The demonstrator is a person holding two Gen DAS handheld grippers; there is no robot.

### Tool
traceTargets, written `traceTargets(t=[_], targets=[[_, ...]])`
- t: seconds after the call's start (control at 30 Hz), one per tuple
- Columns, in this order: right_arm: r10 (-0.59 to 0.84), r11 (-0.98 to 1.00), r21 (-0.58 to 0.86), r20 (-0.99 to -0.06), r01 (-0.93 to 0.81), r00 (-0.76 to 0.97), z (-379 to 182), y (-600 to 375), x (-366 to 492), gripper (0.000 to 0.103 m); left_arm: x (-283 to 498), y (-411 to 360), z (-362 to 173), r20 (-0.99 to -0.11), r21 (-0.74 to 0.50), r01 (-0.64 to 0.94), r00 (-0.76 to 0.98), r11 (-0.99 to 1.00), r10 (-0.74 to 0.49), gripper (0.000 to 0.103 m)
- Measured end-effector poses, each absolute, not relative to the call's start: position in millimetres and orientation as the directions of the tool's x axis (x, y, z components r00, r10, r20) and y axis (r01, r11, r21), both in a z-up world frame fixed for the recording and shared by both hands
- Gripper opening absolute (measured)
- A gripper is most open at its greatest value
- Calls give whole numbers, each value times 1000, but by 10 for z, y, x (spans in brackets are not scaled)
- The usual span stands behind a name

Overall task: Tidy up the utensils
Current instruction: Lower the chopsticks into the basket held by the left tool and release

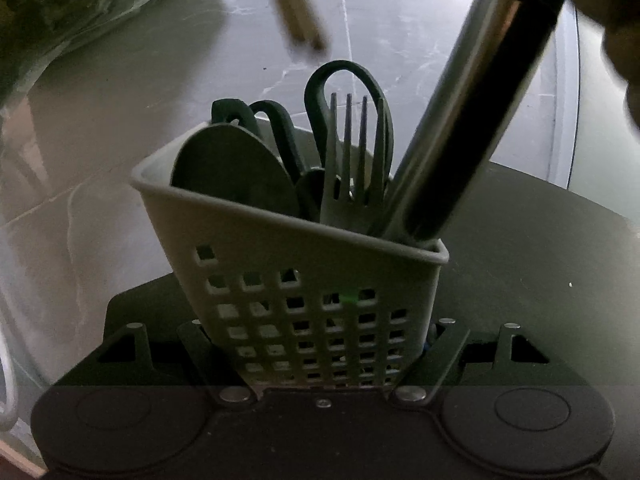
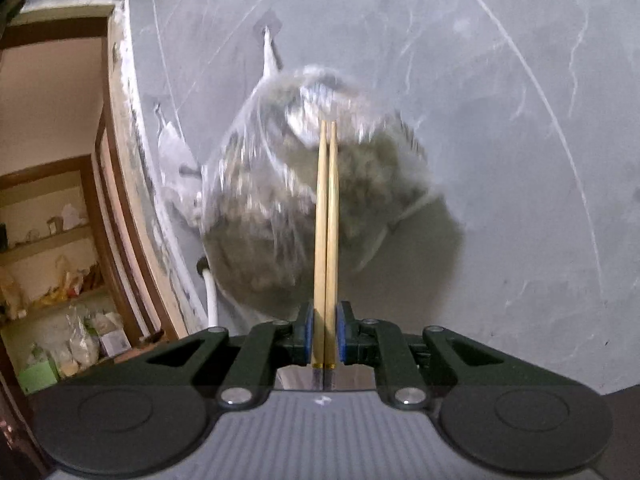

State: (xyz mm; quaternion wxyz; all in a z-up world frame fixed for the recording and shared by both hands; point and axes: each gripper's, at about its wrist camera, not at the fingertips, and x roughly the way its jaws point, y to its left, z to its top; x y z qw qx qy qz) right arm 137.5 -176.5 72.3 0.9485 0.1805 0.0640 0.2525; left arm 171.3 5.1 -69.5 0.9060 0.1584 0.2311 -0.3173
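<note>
My left gripper (image 1: pixel 320 364) is shut on a white perforated utensil basket (image 1: pixel 304 280) and holds it tilted. Inside stand a fork (image 1: pixel 352 160), a large spoon (image 1: pixel 236 172), dark loop-handled utensils (image 1: pixel 348 76) and a thick steel cylinder handle (image 1: pixel 480 120) leaning right. My right gripper (image 2: pixel 324 332) is shut on a pair of wooden chopsticks (image 2: pixel 326 220) that point straight ahead. The chopsticks also show blurred at the top of the left wrist view (image 1: pixel 292 4), above the basket.
A clear plastic bag of greenish contents (image 2: pixel 304 184) sits on the grey marble surface (image 2: pixel 500 160) ahead of the right gripper. A wooden shelf unit with packets (image 2: pixel 60 260) stands at the left. A dark round mat (image 1: pixel 540 260) lies under the basket.
</note>
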Motion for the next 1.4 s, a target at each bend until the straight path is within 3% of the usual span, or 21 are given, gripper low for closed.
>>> traceTargets(t=[0.27, 0.43, 0.77, 1.4], targets=[[504, 845, 250, -75, -473, 860, 360, -1684, 1246, 14, 1684, 58, -693, -513, 161, 664, 688, 730, -513, 79], [505, 843, 237, -46, -482, 862, 284, -1744, 1171, 14, 1656, 39, -726, -510, 171, 667, 690, 726, -514, 79], [521, 819, 276, 8, -503, 854, 224, -1758, 1267, 14, 1611, -24, -713, -510, 186, 665, 695, 723, -507, 80], [515, 822, 306, -42, -480, 856, 180, -1890, 1178, 15, 1573, -80, -704, -505, 199, 662, 702, 723, -503, 81]])
